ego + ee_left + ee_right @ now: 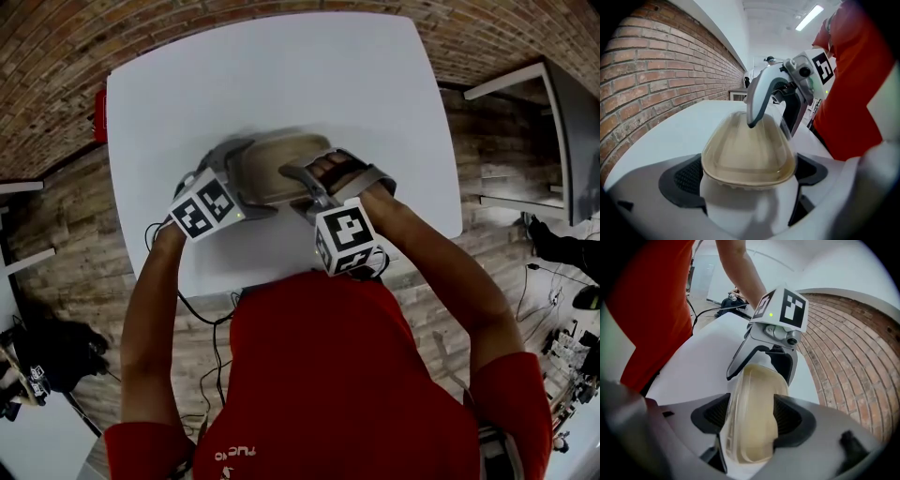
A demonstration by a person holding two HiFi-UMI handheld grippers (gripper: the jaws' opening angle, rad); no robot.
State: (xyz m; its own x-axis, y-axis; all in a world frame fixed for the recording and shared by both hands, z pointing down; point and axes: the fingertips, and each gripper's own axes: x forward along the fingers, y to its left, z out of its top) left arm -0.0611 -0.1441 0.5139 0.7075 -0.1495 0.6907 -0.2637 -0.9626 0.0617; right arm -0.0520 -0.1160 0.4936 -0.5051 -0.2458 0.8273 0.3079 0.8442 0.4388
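My left gripper (pixel 236 178) and right gripper (pixel 314 183) both have their jaws closed on the lidded container (pixel 272 161), from opposite ends, over the counter (pixel 281 75). I judge that gentle, even pressure and a level hold suit it best, since the thin lid could buckle.

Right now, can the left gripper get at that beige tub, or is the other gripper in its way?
Probably yes: the left gripper has its jaws closed on the tub at one end. The right gripper holds the opposite end, so it seems to block nothing.
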